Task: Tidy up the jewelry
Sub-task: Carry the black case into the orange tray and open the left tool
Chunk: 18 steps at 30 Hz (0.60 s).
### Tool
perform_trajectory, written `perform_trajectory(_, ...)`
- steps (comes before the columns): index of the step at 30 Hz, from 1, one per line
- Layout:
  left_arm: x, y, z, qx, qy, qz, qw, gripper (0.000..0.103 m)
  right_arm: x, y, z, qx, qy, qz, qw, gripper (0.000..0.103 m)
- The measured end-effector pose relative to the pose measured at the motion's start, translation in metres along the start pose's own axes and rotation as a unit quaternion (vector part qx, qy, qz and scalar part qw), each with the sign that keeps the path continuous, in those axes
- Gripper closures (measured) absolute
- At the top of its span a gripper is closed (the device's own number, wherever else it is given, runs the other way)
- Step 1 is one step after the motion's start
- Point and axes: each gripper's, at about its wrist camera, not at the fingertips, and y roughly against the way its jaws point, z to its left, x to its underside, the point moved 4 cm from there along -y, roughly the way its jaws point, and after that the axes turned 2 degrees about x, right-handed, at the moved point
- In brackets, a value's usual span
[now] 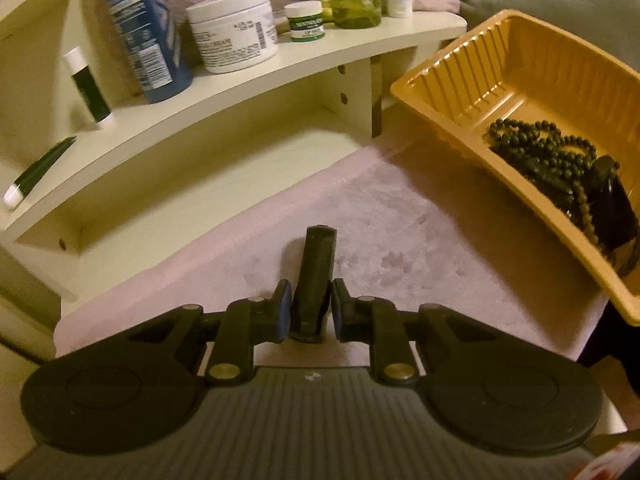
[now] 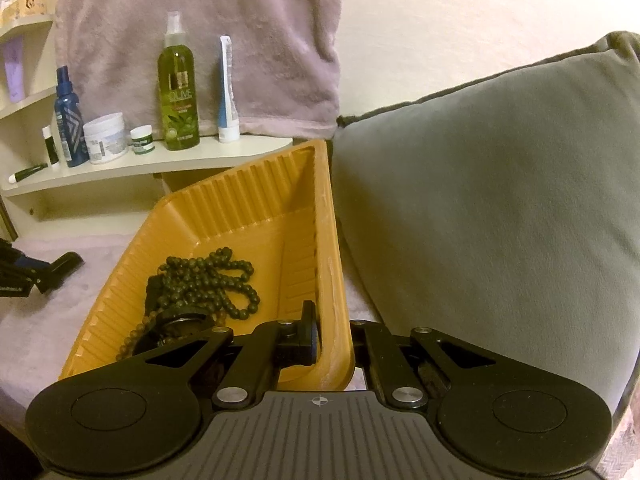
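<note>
My left hand-held gripper (image 1: 308, 306) is narrowed onto a slim black rectangular bar (image 1: 314, 276), its pads pressing the bar's two sides while the far end rests on the pale lilac fleece cover (image 1: 420, 240) (a clip or a pendant piece, I cannot tell which). I judge this to be the next piece of jewelry bound for the tray, gripped low down so that it comes up without twisting.

My right hand-held gripper (image 2: 334, 344) is clamped tight on the near wall of the ribbed mustard-yellow plastic tray (image 2: 256, 188), one finger inside and one outside. That grip tips the tray and keeps it steady, presumably so that the other hand can drop things in without it sliding on the soft cover. The tray leans beside a grey cushion (image 2: 480, 200).

The jewelry already sorted lies in the tray's lower end: a heap of dark green round-bead strands (image 2: 208, 276) piled against a black glossy round object (image 2: 182, 322), gathered where the tilt sends them.

Behind stands a cream wooden shelf (image 1: 248, 80) with bottles and jars, well apart from the work.

The bar sits well left of the tray, so the carry must cross the cover and clear the raised rim.
</note>
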Motion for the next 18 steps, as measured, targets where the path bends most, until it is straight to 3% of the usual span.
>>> perform_trajectory(9,-0.001,0.025,-0.011,-0.006,0.043,-0.020,0.9989,0.084,-0.001,0.001,0.001,-0.001,0.000,-0.004,1.000,0.099)
perform_trajectory(18,-0.003,0.045,-0.023,-0.003,0.055,-0.034,0.9979,0.084,-0.002,0.004,0.003,-0.002,0.004,-0.009,1.000,0.098)
